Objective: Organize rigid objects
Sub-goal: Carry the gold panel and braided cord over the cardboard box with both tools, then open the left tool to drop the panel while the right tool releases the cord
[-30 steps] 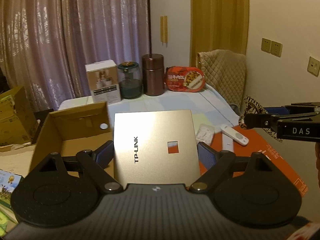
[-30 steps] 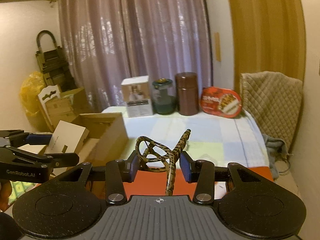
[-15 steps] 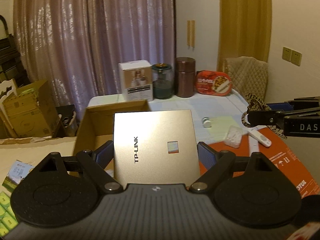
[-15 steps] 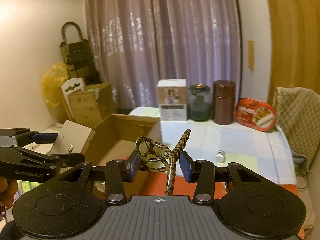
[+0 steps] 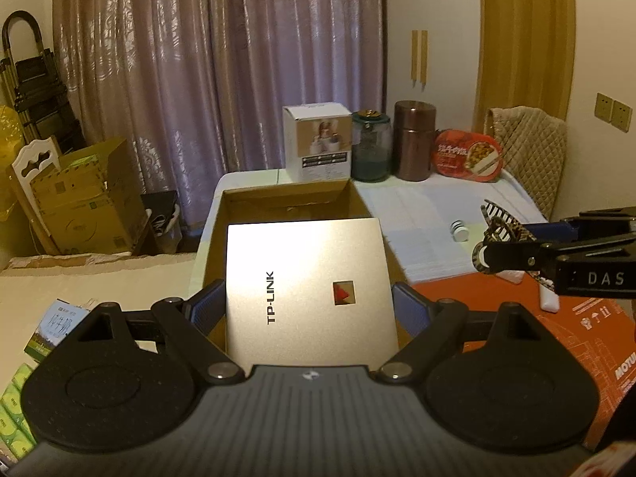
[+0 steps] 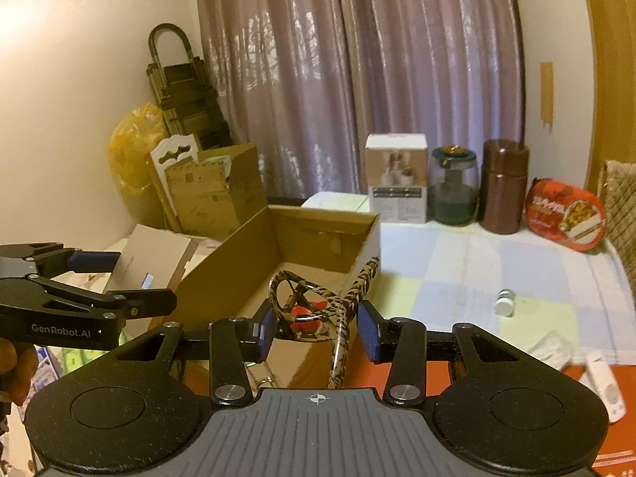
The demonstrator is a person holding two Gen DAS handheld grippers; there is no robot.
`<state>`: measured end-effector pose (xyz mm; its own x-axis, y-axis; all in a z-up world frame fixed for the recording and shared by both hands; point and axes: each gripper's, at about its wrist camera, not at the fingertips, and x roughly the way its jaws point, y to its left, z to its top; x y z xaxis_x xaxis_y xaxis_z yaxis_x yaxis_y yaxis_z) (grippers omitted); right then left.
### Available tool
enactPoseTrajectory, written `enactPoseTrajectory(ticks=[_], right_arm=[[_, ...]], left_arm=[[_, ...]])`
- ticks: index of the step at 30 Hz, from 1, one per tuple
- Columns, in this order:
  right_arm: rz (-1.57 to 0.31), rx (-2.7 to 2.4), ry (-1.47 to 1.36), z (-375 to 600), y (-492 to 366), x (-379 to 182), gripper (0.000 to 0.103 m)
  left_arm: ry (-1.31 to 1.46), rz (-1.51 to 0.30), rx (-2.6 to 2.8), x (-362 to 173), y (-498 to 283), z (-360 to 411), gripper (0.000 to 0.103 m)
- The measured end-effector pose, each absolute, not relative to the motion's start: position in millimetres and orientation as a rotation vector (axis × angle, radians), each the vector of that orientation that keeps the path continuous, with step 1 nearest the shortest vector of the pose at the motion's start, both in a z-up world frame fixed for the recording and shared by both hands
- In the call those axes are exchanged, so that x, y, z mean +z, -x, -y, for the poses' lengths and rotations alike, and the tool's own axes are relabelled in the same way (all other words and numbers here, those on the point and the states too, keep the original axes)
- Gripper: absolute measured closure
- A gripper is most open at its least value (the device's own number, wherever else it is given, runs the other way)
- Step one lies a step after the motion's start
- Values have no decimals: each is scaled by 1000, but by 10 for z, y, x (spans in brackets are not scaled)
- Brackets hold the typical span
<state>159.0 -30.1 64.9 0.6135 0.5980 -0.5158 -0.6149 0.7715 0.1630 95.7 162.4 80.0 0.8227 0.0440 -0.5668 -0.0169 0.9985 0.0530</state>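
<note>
Matt cardboard box [image 5: 286, 198]; glossy copper canister [image 5: 413, 143]

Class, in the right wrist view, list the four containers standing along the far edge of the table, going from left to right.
white carton → green-lidded glass jar → brown canister → red oval tin

Home rm: curtains [image 5: 222, 79], table [image 6: 457, 270] w/ jars [image 5: 413, 145].

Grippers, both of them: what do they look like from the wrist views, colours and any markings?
Both are matte black linkage grippers with blue finger pads, silver pivot screws and a ribbed dark grey body between two round speckled housings. The left gripper carries white "GenRobot.AI" lettering on its side; the right gripper shows "DAS" in white. No cables or sleeves are visible; one hand shows only partly.
</note>
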Motion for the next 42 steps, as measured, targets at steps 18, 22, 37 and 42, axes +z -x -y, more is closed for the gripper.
enactPoseTrajectory(ticks=[18, 22, 37, 42], right_arm=[[-672, 781, -47, -171, -2031, 122, 63], [-680, 808, -44, -287, -2053, 72, 63], [-703, 805, -47, -398, -2121, -12, 63], [-708, 803, -57, -380, -2118, -10, 63]], left_arm=[[-44, -684, 73, 330, -1360, -2020, 17], [-40, -702, 80, 227, -1405, -2077, 17], [-20, -698, 91, 118, -1454, -2130, 16], [4, -680, 103, 189, -1403, -2171, 16]])
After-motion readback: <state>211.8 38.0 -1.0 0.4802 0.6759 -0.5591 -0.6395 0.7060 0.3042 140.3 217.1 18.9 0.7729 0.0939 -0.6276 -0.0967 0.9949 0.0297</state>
